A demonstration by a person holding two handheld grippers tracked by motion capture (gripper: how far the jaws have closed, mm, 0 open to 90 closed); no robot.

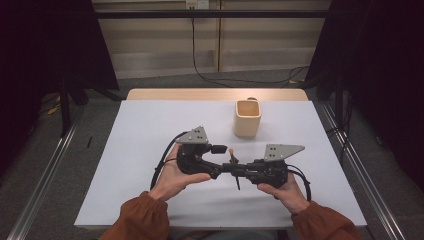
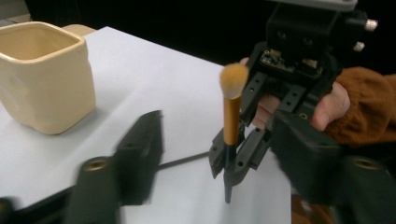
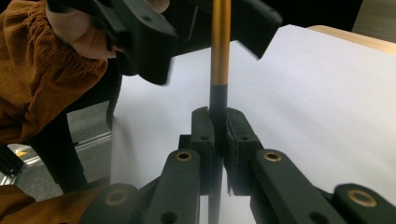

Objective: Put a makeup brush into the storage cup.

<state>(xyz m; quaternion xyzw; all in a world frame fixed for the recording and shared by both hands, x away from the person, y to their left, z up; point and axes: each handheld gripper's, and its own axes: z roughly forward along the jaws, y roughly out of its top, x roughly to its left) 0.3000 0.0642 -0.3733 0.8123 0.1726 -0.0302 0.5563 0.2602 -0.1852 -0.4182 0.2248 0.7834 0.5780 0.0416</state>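
A makeup brush [image 2: 230,112] is being held upright above a white table [image 1: 150,135] by the right gripper [image 3: 218,122], whose jaws are being pressed shut on the black lower end of the handle. In the left gripper view the brush is being shown with its gold stem rising to a soft tan tuft at the top, and its black tip pointing down toward the table.

The left gripper [image 2: 215,154] is being held facing the right one, with its jaws standing apart on either side of the brush and nothing being pinched between them. In the right gripper view those open jaws are being seen flanking the gold stem higher up.

The brush is now being carried by a single narrow grip low on a thin, smooth handle. A judgement: it could be tipped or swung in the jaws by the weight of the tuft end, or slipped downward if the squeeze is being eased. It could also be knocked by the left jaws as they are being drawn away.

A cream square cup [image 1: 247,118] is being left standing farther back on the table, well apart from both grippers.
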